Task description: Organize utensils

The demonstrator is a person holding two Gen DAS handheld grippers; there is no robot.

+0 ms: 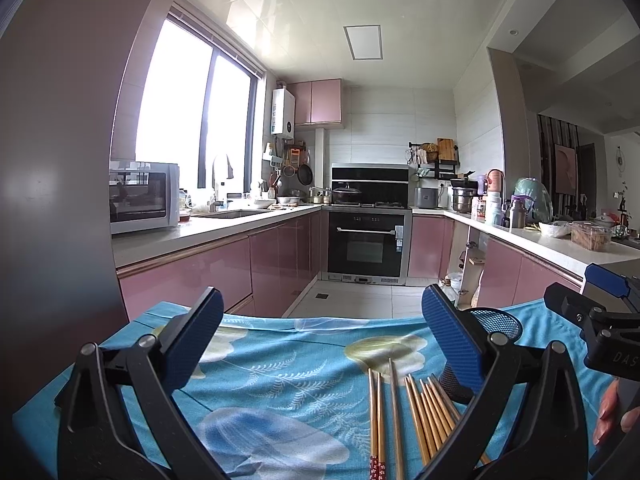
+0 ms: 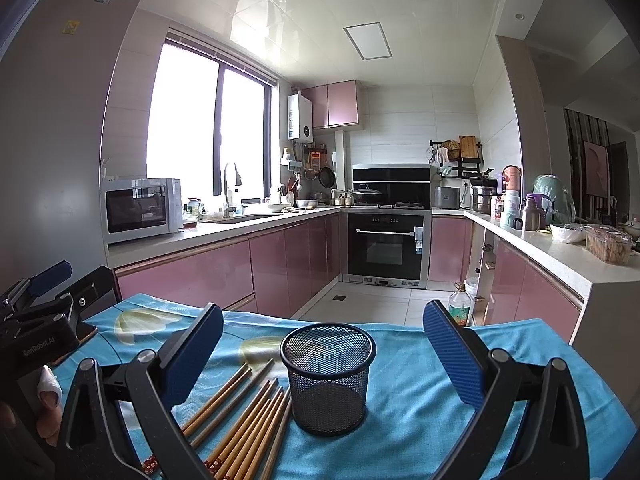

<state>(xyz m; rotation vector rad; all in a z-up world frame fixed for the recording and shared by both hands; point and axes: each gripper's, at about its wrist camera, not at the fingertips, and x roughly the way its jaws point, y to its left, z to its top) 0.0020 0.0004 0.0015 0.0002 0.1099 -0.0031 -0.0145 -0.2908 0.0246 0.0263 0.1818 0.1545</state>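
You hold both grippers spread wide above a blue floral tablecloth (image 2: pixel 420 392) with nothing between their pads.

Under you the tablecloth covers the whole work surface, with a pink-cabinet kitchen beyond it. Your left gripper (image 1: pixel 322 344) hovers over bare cloth, its blue pads far apart, and your right gripper (image 2: pixel 323 354) is just as wide, framing the black mesh cup (image 2: pixel 328 376), which stands upright near the cloth's middle. In the left wrist view that cup (image 1: pixel 496 322) shows only partly behind your right-hand finger. The wooden chopsticks (image 2: pixel 244 420) lie loose in a fanned bundle, tips reaching just beside the cup's left base; in the left view they (image 1: pixel 420 416) lie flat ahead of you, right of centre.
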